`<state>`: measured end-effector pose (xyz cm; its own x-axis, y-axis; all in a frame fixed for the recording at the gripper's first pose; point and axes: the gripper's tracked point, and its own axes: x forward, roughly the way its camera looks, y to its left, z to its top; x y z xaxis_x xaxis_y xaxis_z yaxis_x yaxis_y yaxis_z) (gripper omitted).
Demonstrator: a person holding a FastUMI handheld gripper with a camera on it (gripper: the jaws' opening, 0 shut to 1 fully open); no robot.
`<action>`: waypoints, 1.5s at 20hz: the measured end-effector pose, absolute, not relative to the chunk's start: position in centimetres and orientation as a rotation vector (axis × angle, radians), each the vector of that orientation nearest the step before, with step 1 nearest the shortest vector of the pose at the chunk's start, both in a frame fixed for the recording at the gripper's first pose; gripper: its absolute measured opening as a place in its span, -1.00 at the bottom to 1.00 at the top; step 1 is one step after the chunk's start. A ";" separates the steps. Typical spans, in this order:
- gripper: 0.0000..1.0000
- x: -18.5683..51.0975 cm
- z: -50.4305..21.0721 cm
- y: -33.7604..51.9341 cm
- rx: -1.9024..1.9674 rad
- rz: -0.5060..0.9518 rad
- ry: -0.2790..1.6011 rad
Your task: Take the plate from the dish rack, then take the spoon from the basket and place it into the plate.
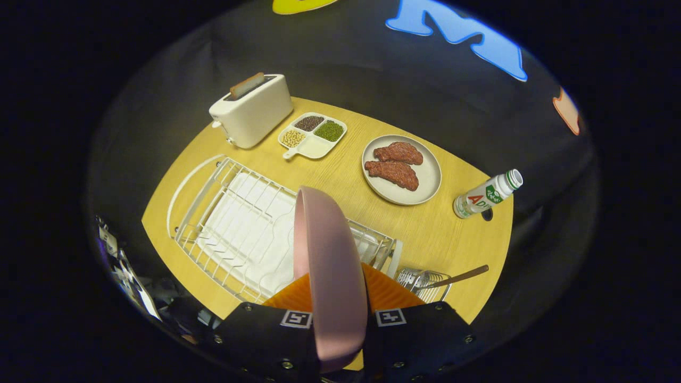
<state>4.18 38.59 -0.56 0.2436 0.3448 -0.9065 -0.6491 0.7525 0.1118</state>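
One round wooden table (340, 175) lies below the gripper (332, 298). Just ahead of the fingers, to their left, stands the white wire dish rack (234, 229) on a white tray. The gripper is closed on the pink round plate (327, 266), which stands on its edge between both fingers, above the rack. Far beyond the fingers, to the left, is a cream toaster (250, 109) with a slice of bread. Beyond them to the right, a grey plate (425, 186) carries two brown meat pieces. Close to the right finger, a small wire basket (425, 282) holds the wooden-handled spoon (457, 277).
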 end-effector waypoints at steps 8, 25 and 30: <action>-0.43 -1.5 0.9 34.0 0.188 0.812 1.198; -0.44 -19.5 -10.6 28.4 0.733 0.889 1.320; -0.44 -19.2 -15.4 28.2 0.714 0.806 1.328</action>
